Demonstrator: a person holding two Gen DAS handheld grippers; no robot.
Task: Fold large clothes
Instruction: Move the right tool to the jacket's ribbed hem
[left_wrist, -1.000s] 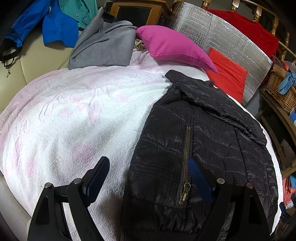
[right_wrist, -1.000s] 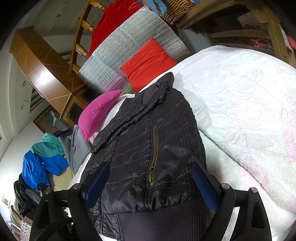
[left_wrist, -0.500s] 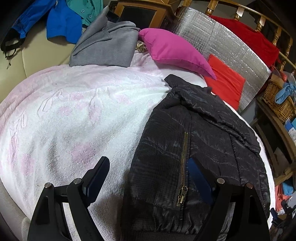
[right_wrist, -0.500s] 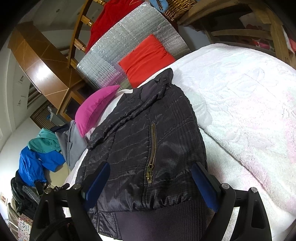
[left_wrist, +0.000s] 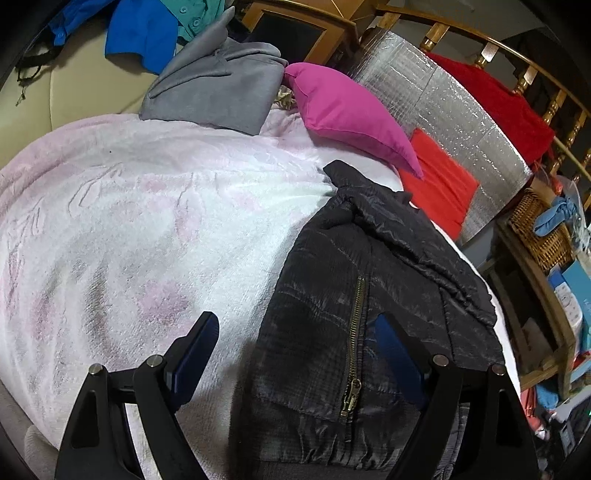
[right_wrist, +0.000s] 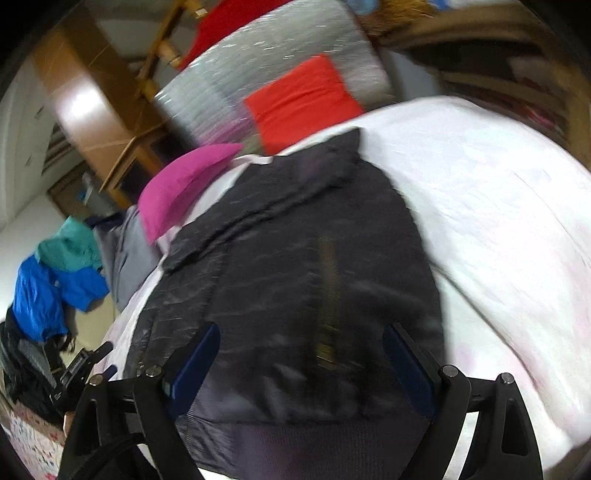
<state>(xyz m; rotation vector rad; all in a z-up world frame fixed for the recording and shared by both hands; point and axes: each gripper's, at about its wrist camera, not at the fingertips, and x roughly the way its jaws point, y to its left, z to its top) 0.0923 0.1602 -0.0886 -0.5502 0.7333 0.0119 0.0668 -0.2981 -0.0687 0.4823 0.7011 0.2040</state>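
A black quilted jacket (left_wrist: 369, 295) with a brass zip lies folded lengthwise on a white and pink blanket (left_wrist: 147, 229). It also shows, blurred, in the right wrist view (right_wrist: 295, 277). My left gripper (left_wrist: 295, 350) is open and empty, just above the jacket's near left edge by the ribbed hem. My right gripper (right_wrist: 303, 358) is open and empty, over the jacket's hem end, its jaws spanning the zip. The left gripper's tip (right_wrist: 85, 362) shows at the lower left of the right wrist view.
A magenta pillow (left_wrist: 351, 110), a red cushion (left_wrist: 439, 188) and a silver foil panel (left_wrist: 443, 96) stand at the bed's far end. A grey folded garment (left_wrist: 218, 88) and blue and teal clothes (left_wrist: 147, 33) lie at the back left. A wicker basket (left_wrist: 543, 236) stands right.
Both grippers have moved back and slightly lower toward the jacket's hem end. The right wrist view is now motion-blurred. The jacket has not moved.
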